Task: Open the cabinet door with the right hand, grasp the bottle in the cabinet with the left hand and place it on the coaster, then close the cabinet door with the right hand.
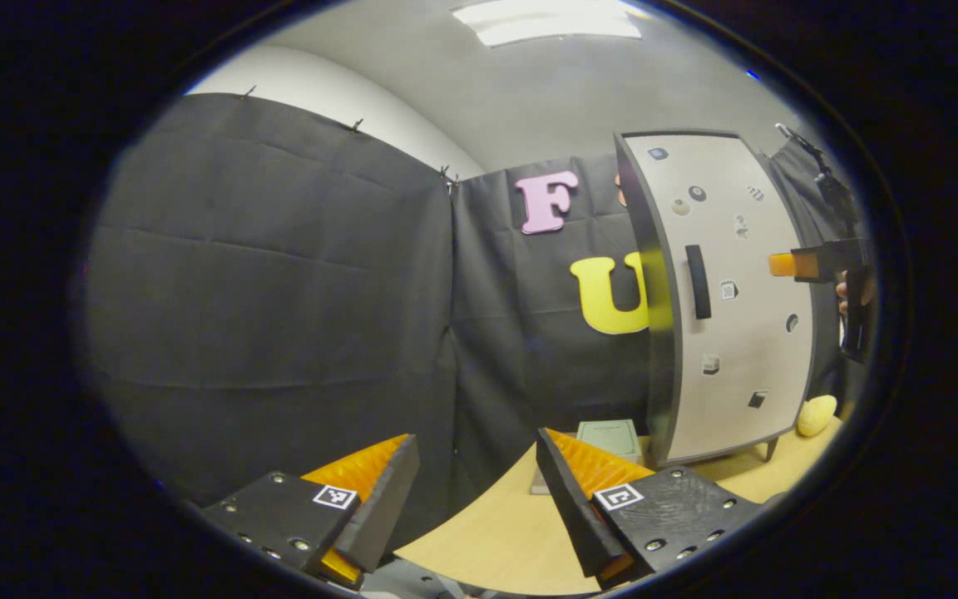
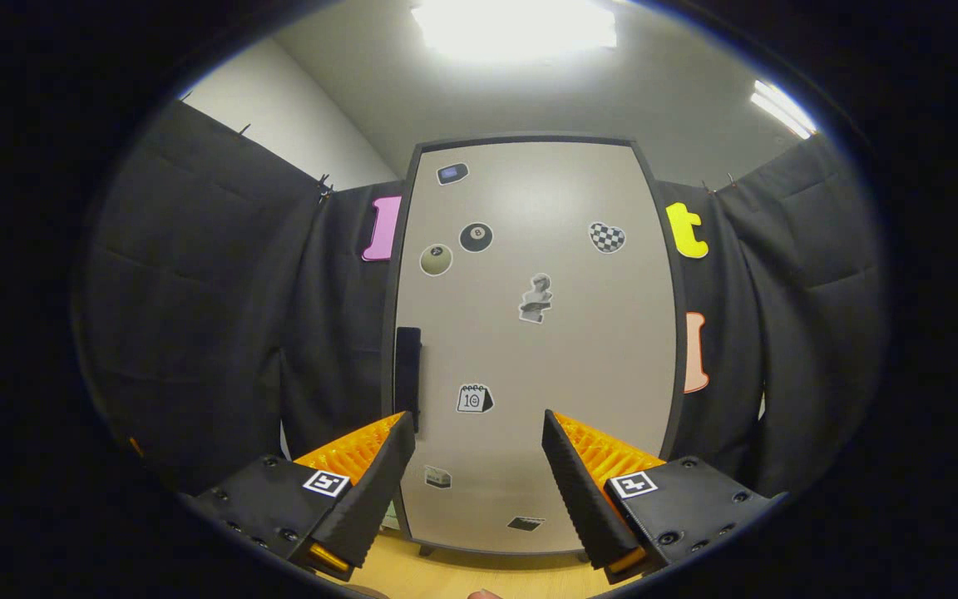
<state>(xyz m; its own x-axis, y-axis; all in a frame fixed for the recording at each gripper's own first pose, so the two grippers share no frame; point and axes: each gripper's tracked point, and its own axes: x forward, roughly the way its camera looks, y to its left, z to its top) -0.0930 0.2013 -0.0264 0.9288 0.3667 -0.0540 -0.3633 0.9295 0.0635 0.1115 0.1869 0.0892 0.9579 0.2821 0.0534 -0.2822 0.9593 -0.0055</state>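
Probably a lab booth: cloth walls (image 1: 279,274), stickered cabinet (image 2: 529,333).

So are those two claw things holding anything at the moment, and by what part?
Nothing is held. The left gripper and the right gripper are both open and empty; the cabinet door is shut, its handle ungrasped.

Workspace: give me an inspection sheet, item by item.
Surface: light wooden tabletop, bare in front of the left gripper.
Job's things: pale grey cabinet door with dark frame, shut; black vertical handle on its left edge; square pale green coaster on the table beside the cabinet; bottle not seen.
Clutter: yellow rounded object by the cabinet's foot; small stickers on the door.
Grippers: left gripper open, holding nothing; right gripper open, facing the door, apart from the handle.
Cables: nothing seen.
Surroundings: black cloth wall, ceiling light.
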